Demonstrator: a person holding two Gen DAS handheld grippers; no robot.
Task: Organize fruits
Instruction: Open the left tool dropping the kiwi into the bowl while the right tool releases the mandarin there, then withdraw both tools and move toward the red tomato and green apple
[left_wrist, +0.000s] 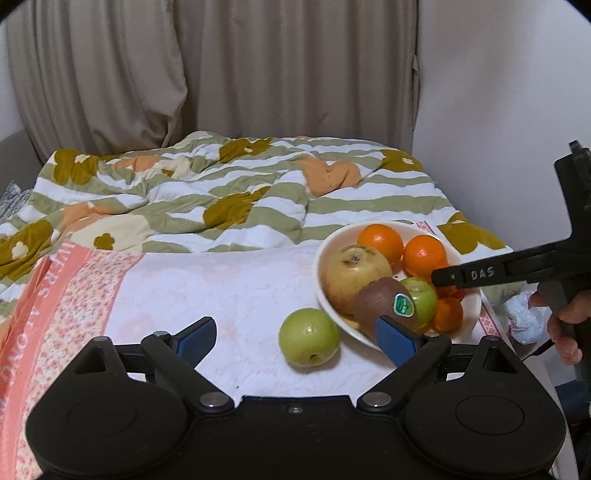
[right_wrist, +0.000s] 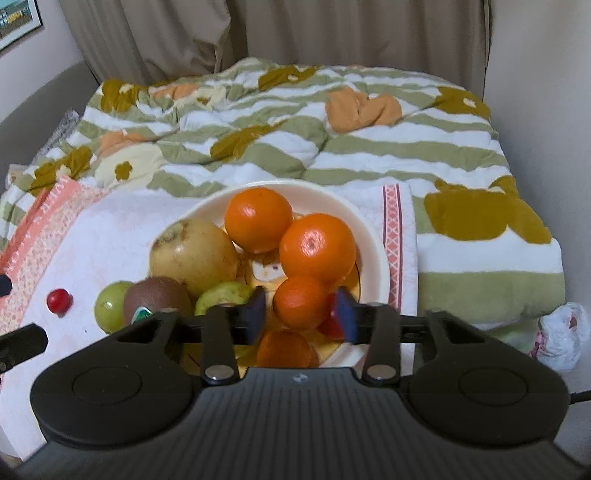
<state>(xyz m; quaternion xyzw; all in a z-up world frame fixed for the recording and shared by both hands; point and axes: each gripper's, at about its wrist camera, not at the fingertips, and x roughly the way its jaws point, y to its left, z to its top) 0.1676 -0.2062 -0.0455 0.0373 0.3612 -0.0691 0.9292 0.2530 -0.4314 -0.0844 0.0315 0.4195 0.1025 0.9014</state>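
Note:
A cream bowl (left_wrist: 322, 258) on the pink-and-white cloth holds a yellow pear-like fruit (left_wrist: 356, 273), a stickered kiwi (left_wrist: 380, 301), a green fruit (right_wrist: 221, 295) and several oranges. My left gripper (left_wrist: 295, 339) is open just above the cloth, and a loose green apple (left_wrist: 308, 341) lies between its blue pads, touching neither. My right gripper (right_wrist: 300, 314) reaches over the bowl (right_wrist: 373, 236). It stands open around a small orange (right_wrist: 301, 301), with a sliver of gap at each pad. A small red fruit (right_wrist: 58, 301) lies on the cloth to the left.
A crumpled striped quilt (left_wrist: 229, 199) fills the bed behind the cloth. A white plastic bag (right_wrist: 561, 336) lies off the cloth's right edge, near the wall. A hand (left_wrist: 565, 325) holds the right gripper's handle. Beige curtains hang behind.

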